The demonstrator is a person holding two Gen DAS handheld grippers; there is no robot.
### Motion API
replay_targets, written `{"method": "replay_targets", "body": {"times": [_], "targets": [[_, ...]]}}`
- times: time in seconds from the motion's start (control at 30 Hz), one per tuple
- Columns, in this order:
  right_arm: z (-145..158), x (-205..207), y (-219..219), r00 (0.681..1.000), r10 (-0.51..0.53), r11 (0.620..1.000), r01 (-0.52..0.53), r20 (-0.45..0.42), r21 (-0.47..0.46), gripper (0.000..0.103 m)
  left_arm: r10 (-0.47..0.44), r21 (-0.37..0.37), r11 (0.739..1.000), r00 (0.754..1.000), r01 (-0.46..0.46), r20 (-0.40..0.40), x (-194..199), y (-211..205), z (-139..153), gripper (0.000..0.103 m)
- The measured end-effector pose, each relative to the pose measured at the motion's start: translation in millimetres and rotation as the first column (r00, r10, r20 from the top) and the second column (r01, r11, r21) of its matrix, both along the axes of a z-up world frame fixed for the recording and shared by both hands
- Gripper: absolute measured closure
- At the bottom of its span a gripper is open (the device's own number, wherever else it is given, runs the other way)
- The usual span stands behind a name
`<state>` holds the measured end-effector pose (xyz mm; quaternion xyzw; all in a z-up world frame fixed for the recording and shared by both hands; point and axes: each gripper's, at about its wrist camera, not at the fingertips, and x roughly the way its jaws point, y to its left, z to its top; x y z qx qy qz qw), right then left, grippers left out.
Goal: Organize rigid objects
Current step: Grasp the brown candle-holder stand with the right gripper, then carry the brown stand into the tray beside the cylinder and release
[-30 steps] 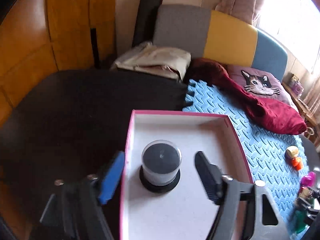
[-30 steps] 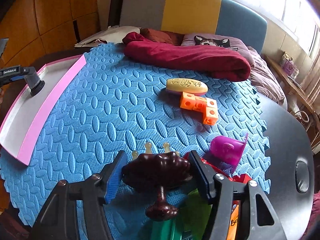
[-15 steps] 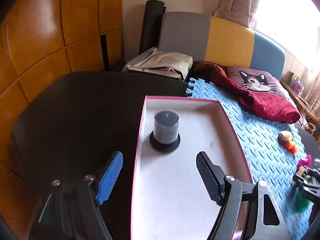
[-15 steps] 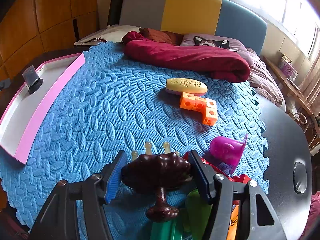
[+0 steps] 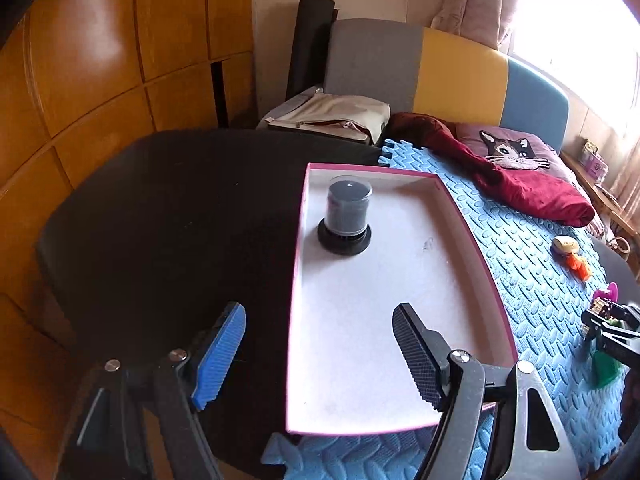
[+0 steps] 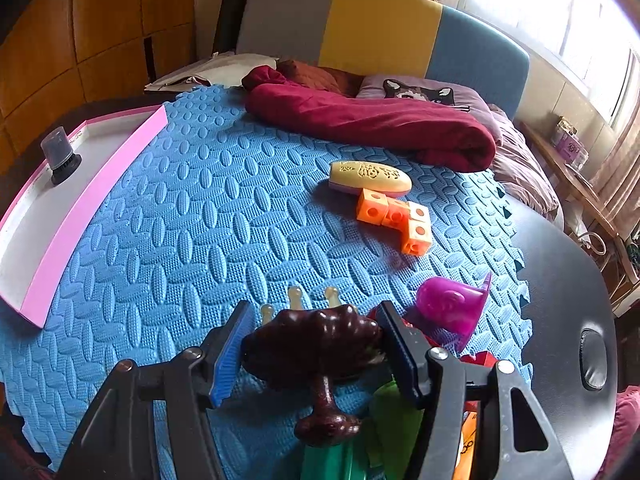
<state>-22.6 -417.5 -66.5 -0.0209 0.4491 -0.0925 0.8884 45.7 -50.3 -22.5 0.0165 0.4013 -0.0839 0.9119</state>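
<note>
Left gripper (image 5: 316, 344) stood with jaws apart and nothing between them, above the near-left edge of the pink-rimmed tray (image 5: 472, 240). The capped cylinder (image 5: 347, 210) sat upright at the tray's far-left end. Right gripper (image 6: 314, 354) was clamped on the dark brown tree-shaped toy (image 6: 316, 354) at the near edge of the blue foam mat (image 6: 192, 232); orange blocks (image 6: 396, 218) lay farther off.

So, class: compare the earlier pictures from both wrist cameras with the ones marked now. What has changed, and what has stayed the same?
The left gripper, open and empty, has pulled back from the black canister, which stays standing in the pink tray. The right gripper stays closed on the dark brown tree-shaped toy. The other toys on the blue mat are unmoved.
</note>
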Motion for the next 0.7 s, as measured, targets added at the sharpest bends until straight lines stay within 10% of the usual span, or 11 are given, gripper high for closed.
{"method": "replay_targets", "body": {"times": [0.37,0.7], "targets": [[8.9,5.7,5.8,0.999,-0.036,0.999,0.036,0.011,0.029,0.040,0.022,-0.014,1.000,1.000,-0.022,-0.001,-9.2,20.4,-1.9,0.026],[54.4,53.6,94.0,0.981,0.151,0.970,-0.171,0.120,0.173,0.040,0.020,-0.017,1.000,1.000,-0.020,-0.010,-19.0,33.1,-10.1,0.026]]}}
